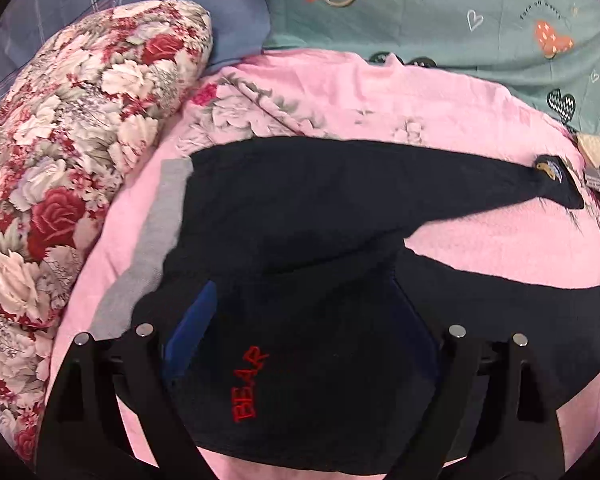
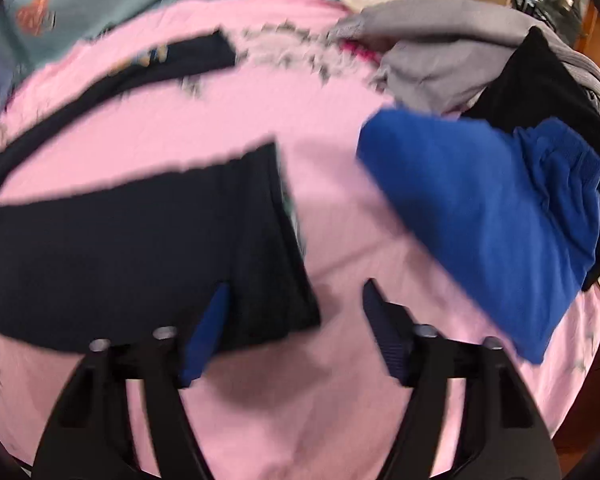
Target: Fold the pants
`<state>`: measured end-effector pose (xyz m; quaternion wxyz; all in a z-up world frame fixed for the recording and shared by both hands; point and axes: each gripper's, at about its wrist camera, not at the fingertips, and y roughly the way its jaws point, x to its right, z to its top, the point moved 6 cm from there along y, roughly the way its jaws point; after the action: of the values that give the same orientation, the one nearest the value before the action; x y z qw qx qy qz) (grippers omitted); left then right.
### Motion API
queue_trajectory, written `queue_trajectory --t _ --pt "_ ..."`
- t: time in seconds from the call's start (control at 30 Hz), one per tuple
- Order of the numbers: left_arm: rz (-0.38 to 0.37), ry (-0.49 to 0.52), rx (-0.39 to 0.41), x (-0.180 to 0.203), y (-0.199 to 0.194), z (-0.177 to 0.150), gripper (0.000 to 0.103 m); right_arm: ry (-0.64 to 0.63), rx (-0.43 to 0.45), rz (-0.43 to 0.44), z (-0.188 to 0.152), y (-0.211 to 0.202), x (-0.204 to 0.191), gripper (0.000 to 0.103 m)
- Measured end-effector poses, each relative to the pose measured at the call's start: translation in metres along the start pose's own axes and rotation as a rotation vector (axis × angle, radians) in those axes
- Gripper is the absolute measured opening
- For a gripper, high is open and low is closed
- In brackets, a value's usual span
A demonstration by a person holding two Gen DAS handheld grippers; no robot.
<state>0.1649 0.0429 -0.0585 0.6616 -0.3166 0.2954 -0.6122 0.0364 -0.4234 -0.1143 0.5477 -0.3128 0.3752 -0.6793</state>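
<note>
Pants (image 1: pixel 300 216) are spread flat; both legs must be brought together next. Left gripper (image 1: pixel 304 336) and right gripper (image 2: pixel 296 312) are held spread.

Black gripper (image 2: pixel 294 300) arms, silver screws – blue pads (image 2: pixel 204 332)

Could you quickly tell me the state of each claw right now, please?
Left claw: open, over the dark pants, gripping nothing.
Right claw: open, empty.

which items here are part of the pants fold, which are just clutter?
Job:
- navy pants, spread on the pink sheet
- left gripper, open
- right gripper, open

Clutter:
- blue garment
- grey clothes
- floral pillow
</note>
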Motion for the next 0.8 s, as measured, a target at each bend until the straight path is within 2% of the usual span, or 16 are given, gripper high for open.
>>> queue_trajectory --t 0.03,0.1,0.13,0.17,0.2,0.23,0.27,0.3,0.33,0.4,0.47,0.6,0.63,0.73,0.8 --pt "0.003 0.001 -0.007 0.0 0.003 -0.002 0.088 -0.008 -0.004 -0.012 -0.001 -0.002 -0.005 0.013" --pt "0.018 -0.005 -0.007 -0.004 0.004 -0.004 0.088 -0.01 0.023 -0.084 0.008 -0.007 -0.007 0.014" --pt "0.026 -0.009 -0.003 -0.008 0.004 -0.004 0.088 -0.004 0.013 -0.109 0.013 -0.004 -0.005 0.017" --pt "0.038 -0.016 -0.001 -0.013 0.005 -0.003 0.088 -0.019 -0.035 -0.178 0.015 0.006 -0.001 0.036" --pt "0.048 -0.023 0.001 -0.018 0.005 -0.002 0.088 -0.053 -0.046 -0.257 0.019 0.009 0.002 0.053" --pt "0.058 -0.03 0.004 -0.023 0.006 0.0 0.088 -0.105 -0.02 -0.391 0.028 0.004 0.004 0.074" --pt "0.069 -0.043 0.008 -0.03 0.007 0.004 0.088 -0.118 0.02 -0.451 0.036 -0.003 0.007 0.075" --pt "0.075 -0.055 0.013 -0.034 0.008 0.008 0.088 -0.095 0.055 -0.472 0.043 -0.01 0.013 0.075" --pt "0.077 -0.07 0.022 -0.038 0.009 0.013 0.089 -0.043 0.095 -0.452 0.053 -0.019 0.018 0.075" --pt "0.08 -0.11 0.034 -0.042 0.014 0.024 0.09 0.077 0.186 -0.322 0.075 -0.033 0.023 0.076" --pt "0.058 -0.151 0.027 -0.038 0.022 0.031 0.09 0.135 0.227 -0.187 0.103 -0.029 0.015 0.077" --pt "-0.015 -0.211 -0.03 -0.031 0.047 0.019 0.09 0.171 0.187 -0.061 0.155 0.019 -0.002 0.077" --pt "-0.011 -0.192 -0.048 -0.032 0.05 0.014 0.09 0.183 0.175 -0.05 0.166 0.033 -0.004 0.077" --pt "0.0 -0.177 -0.033 -0.037 0.052 0.011 0.09 0.205 0.115 -0.045 0.197 0.083 -0.009 0.076" --pt "-0.008 -0.209 -0.061 -0.043 0.058 0.01 0.09 0.268 0.065 0.008 0.205 0.107 -0.014 0.07"
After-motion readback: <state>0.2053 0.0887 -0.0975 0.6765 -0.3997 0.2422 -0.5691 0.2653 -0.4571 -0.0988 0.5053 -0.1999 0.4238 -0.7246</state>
